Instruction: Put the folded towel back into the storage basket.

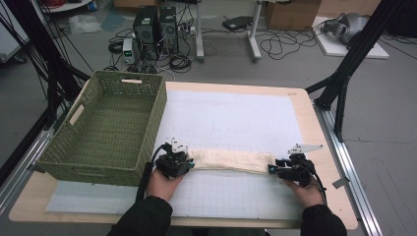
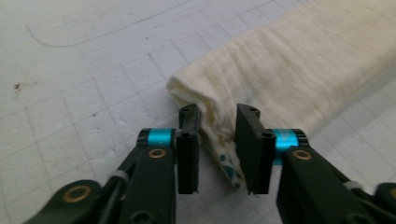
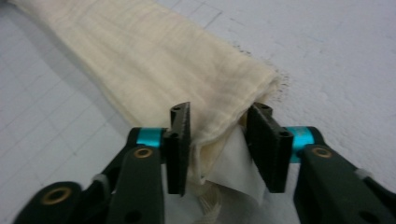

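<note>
I am pinching the soft, light folded cloth [image 1: 230,161] at both ends; left tongs [image 2: 217,135] and right tongs [image 3: 219,133] holding its corners low in frame.

Both forearms wear dark, near-black sleeves. The left gripper [image 1: 173,161] and right gripper [image 1: 291,168] are black, each topped by a pale grey three-cornered plate with small holes and trailing a black cable. Seen close up, each has two flat black jaws on black linkage arms, with bright turquoise collars at the jaw bases and brass-coloured rivets at the pivots.
</note>
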Demonstrator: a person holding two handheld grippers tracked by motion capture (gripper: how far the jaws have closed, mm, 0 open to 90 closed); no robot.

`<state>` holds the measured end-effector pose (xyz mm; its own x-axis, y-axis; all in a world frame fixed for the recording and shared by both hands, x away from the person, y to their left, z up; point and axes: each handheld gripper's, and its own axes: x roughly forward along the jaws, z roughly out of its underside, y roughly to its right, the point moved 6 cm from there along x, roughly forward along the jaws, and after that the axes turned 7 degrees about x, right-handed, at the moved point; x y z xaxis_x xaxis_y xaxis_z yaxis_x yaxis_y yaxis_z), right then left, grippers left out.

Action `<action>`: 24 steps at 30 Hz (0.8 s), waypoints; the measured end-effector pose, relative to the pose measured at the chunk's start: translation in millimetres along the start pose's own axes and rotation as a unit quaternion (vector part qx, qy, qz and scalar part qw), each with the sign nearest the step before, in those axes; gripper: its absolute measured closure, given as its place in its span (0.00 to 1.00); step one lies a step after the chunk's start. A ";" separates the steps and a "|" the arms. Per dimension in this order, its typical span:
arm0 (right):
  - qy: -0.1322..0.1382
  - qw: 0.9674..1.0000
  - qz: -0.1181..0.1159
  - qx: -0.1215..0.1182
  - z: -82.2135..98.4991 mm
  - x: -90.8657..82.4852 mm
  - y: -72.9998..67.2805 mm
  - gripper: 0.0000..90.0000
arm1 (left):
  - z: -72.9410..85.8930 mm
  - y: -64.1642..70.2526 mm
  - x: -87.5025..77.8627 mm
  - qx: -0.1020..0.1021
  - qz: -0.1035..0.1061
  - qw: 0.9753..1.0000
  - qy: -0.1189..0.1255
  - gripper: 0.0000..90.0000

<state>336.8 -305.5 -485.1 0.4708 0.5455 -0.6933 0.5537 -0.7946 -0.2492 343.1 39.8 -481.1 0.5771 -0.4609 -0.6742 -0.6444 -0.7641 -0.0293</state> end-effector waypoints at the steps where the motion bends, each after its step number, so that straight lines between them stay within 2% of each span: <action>1: -0.001 1.000 -0.004 0.001 0.1 0.5 -0.7 0.74 | -0.1 0.0 0.0 -0.003 0.002 1.000 0.000 0.83; 3: -0.003 1.000 -0.019 0.001 0.4 0.9 -1.9 0.82 | -0.4 1.2 -0.3 0.002 0.000 1.000 0.001 0.87; 6: -0.004 0.999 -0.035 0.003 0.2 1.7 -2.4 0.87 | -0.7 3.9 -0.5 0.011 -0.025 1.000 0.009 0.92; 10: -0.002 0.999 -0.047 0.010 -0.4 1.6 -0.2 0.89 | -0.2 5.5 -3.1 0.015 -0.039 0.999 0.010 0.94; 13: 0.000 0.999 -0.041 0.000 -5.0 1.9 1.2 0.89 | 2.7 4.4 -9.1 0.016 -0.045 0.999 0.006 0.94; 16: -0.006 0.999 -0.032 -0.017 -13.9 7.1 2.4 0.89 | 6.2 6.9 -15.2 0.029 -0.054 0.998 0.003 0.94; 19: -0.007 0.999 -0.028 -0.027 -25.2 15.2 1.8 0.90 | 11.4 7.1 -24.7 0.023 -0.062 0.998 0.003 0.94; 21: -0.002 0.999 -0.033 -0.025 -33.9 20.8 1.7 0.89 | 15.1 8.2 -30.6 0.013 -0.064 0.998 0.005 0.94; 24: 0.004 0.999 -0.035 -0.024 -44.3 27.7 1.0 0.89 | 21.6 10.5 -35.7 0.021 -0.064 0.998 0.003 0.94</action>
<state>380.9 -279.4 -474.6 0.4350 0.6020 -0.6696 0.6176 -0.7406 -0.2647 304.9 58.0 -473.3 0.6590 -0.3627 -0.6589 -0.5849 -0.7979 -0.1458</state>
